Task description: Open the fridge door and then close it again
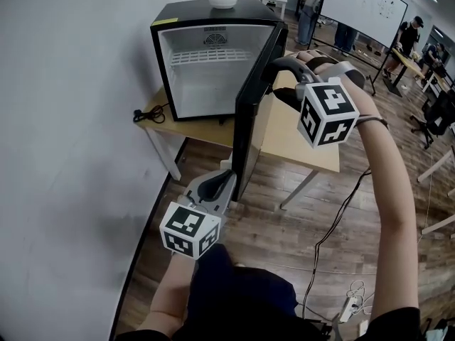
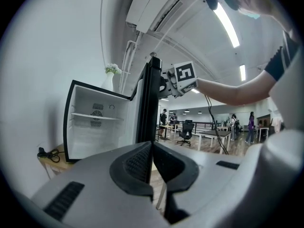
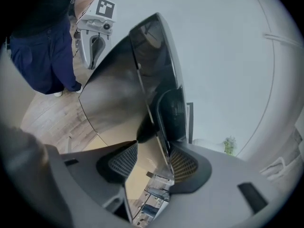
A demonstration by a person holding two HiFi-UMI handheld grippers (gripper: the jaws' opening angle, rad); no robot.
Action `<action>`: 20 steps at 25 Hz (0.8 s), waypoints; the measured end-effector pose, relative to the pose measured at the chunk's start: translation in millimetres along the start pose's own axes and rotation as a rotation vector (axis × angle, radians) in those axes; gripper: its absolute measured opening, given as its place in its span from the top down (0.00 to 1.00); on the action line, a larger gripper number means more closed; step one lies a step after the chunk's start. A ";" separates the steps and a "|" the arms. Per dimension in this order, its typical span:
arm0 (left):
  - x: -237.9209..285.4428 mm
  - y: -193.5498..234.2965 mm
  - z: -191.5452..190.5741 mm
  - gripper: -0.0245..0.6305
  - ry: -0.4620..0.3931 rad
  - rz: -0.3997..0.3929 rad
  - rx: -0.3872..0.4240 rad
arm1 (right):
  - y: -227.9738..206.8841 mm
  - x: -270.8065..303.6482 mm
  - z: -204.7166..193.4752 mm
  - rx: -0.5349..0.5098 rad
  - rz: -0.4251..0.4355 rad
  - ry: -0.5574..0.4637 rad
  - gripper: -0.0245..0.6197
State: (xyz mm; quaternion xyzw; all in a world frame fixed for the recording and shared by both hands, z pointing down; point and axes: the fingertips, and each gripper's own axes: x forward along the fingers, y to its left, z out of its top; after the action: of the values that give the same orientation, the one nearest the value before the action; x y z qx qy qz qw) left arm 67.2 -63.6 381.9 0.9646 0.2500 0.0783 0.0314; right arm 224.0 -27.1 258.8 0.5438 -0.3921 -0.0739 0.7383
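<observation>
Your right gripper's (image 3: 152,161) fingers (image 3: 183,165) stand wide apart astride the upper edge of the fridge door (image 3: 118,94), which runs closer to one pad than the other, not clamped. Your left gripper's (image 2: 152,148) fingers are pressed together on nothing, just beside the door's lower free corner. The door stands swung well out from the fridge (image 1: 192,9).

bright even light, fisheye vignette, sharp focus
</observation>
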 end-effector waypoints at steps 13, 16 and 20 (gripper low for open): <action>-12.0 25.6 -2.3 0.94 -0.002 0.095 -0.023 | -24.1 33.0 34.0 0.009 0.000 -0.027 0.68; -15.1 35.3 -2.2 0.94 0.000 0.114 -0.028 | -30.3 41.0 40.2 0.010 -0.002 -0.041 0.69; -17.9 48.4 -1.0 0.94 -0.002 0.135 -0.035 | -36.5 50.5 48.3 0.012 -0.006 -0.060 0.69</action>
State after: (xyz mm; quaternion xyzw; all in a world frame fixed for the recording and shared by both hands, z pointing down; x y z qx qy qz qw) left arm 74.8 -114.5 385.2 0.9786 0.1831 0.0837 0.0432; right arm 238.1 -104.6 257.4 0.5468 -0.4128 -0.0899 0.7228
